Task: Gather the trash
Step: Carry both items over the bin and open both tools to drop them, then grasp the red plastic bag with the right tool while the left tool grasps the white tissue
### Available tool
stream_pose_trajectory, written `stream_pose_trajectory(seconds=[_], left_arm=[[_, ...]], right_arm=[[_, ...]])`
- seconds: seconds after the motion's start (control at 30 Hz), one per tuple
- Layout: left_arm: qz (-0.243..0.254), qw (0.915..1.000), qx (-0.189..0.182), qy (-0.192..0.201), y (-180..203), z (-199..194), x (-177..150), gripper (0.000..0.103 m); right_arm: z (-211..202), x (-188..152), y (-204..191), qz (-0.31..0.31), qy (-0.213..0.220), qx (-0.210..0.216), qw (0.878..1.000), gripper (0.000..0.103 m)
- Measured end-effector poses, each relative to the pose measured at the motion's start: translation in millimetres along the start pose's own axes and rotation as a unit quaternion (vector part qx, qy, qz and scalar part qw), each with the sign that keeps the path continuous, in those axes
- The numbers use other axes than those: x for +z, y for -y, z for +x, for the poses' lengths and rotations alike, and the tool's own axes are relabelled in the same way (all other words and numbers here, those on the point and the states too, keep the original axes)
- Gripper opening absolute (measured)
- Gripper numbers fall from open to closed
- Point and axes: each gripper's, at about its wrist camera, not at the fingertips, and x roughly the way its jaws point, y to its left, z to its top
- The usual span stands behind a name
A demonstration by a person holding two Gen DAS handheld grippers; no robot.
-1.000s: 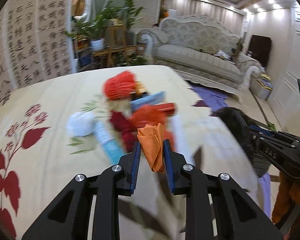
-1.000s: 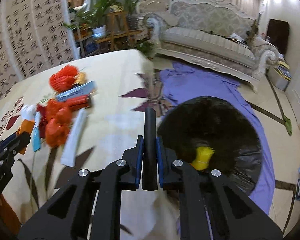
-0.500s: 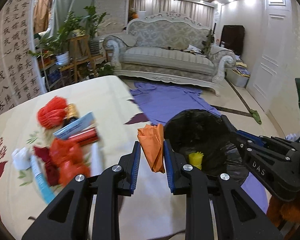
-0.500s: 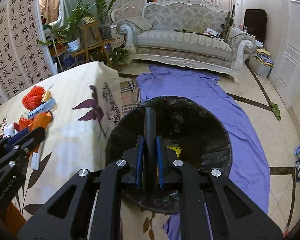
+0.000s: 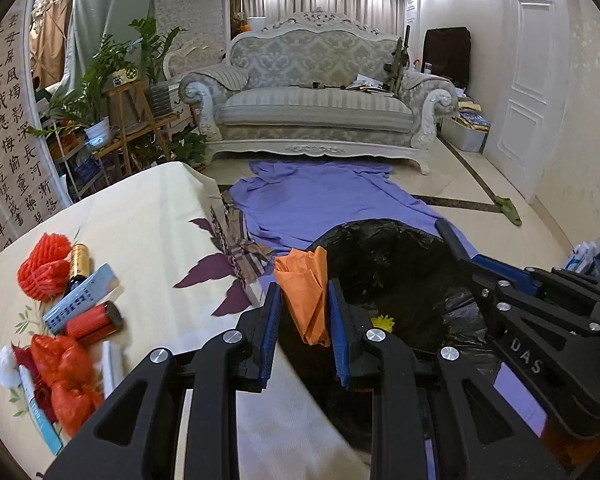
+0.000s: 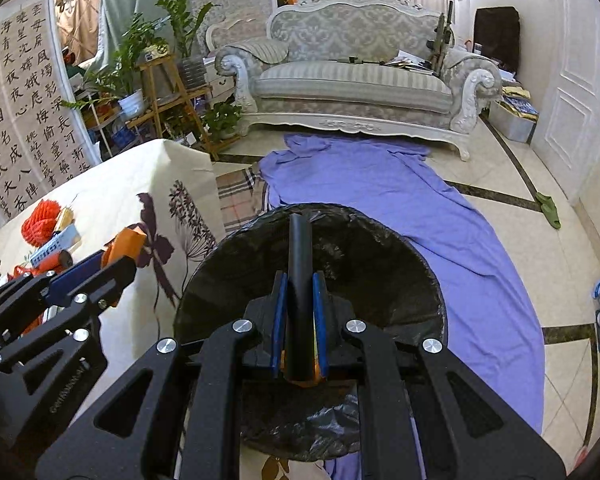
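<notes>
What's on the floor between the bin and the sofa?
A purple cloth is spread on the floor from the sofa to the black-lined bin; clearest in the right wrist view.

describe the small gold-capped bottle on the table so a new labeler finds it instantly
Start at the floral tablecloth and go to the trash pile near its left edge. The bottle lies between the red mesh ball and the blue-white box; only it has a shiny gold top.

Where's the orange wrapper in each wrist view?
Left wrist: orange wrapper at centre, clamped in the left gripper.
Right wrist: orange wrapper at mid-left, at the left gripper's tip.
Shared landmark: black bin bag.
</notes>
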Motion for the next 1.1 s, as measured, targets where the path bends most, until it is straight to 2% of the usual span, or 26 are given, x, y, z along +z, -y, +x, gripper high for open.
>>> stream_pose_trajectory(seconds=[0.07, 0.1, 0.13, 0.3, 0.43, 0.67, 1.1], left_arm=[[-0.002, 1.0000, 0.004, -0.004, -1, 2, -2, 0.035], [-0.005, 1.0000, 0.006, -0.004, -1, 2, -3, 0.046], [-0.008, 0.9999, 0.008, -0.003, -1, 2, -3, 0.051], [-0.010, 0.9999, 0.011, -0.005, -2, 3, -2, 0.058], [-0.015, 0.9998, 0.014, -0.003, -3, -1, -1, 0.067], [-0.020, 0.9994, 0.029, 0.005, -11, -18, -5, 0.071], [-0.058, 0.9953, 0.078, -0.006, -58, -51, -29, 0.071]], right_arm=[[2, 1, 4, 0.008, 0.000, 0.000, 1.000, 0.022], [2, 1, 6, 0.012, 0.000, -0.001, 1.000, 0.025], [2, 0, 8, 0.013, 0.001, -0.002, 1.000, 0.027], [2, -1, 14, 0.025, 0.000, -0.006, 1.000, 0.029], [-1, -3, 16, 0.028, 0.005, -0.010, 1.000, 0.038], [-6, -5, 13, 0.026, 0.006, -0.001, 1.000, 0.045], [-14, -19, -51, -0.018, -0.008, 0.047, 0.999, 0.046]])
